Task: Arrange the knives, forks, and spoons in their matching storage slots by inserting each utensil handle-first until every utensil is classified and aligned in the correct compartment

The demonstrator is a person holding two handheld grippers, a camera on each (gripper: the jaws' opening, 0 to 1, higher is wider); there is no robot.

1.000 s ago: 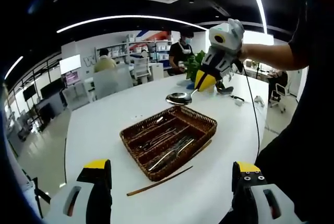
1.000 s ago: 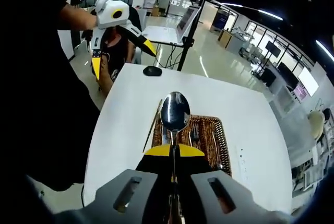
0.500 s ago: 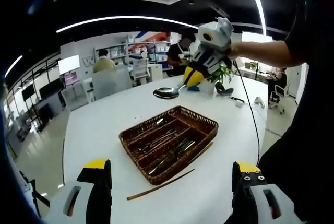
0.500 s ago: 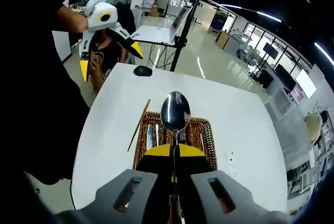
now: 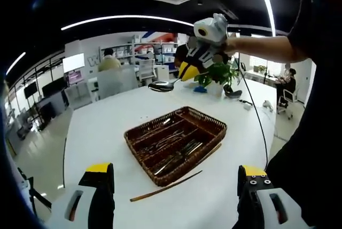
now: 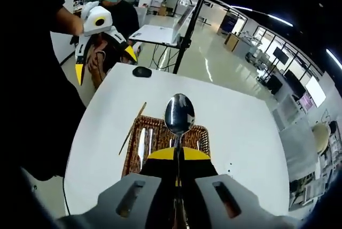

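A brown wicker tray (image 5: pixel 214 124) with long compartments lies on the white table and holds several metal utensils (image 5: pixel 172 145). My right gripper (image 5: pixel 186 72) hangs high above the tray's far side, shut on the handle of a spoon (image 5: pixel 161 86) that points left. In the right gripper view the spoon (image 6: pixel 179 113) stands up from my shut right gripper (image 6: pixel 178 154), with the tray (image 6: pixel 206 138) below it. My left gripper (image 5: pixel 173 189) is open over the table's near edge with nothing between its jaws. It also appears held in the air, my left gripper (image 6: pixel 105 62).
A thin wooden stick (image 5: pixel 166 186) lies on the table in front of the tray, a second stick (image 5: pixel 209 151) along its right side. A black mouse (image 6: pixel 142 71) sits near the table's end. A potted plant (image 5: pixel 218 74), a laptop stand (image 6: pixel 188 26) and seated people surround the table.
The right gripper has lifted the spoon higher and carried it left across the far side of the tray. The left gripper has stayed open and nearly still.
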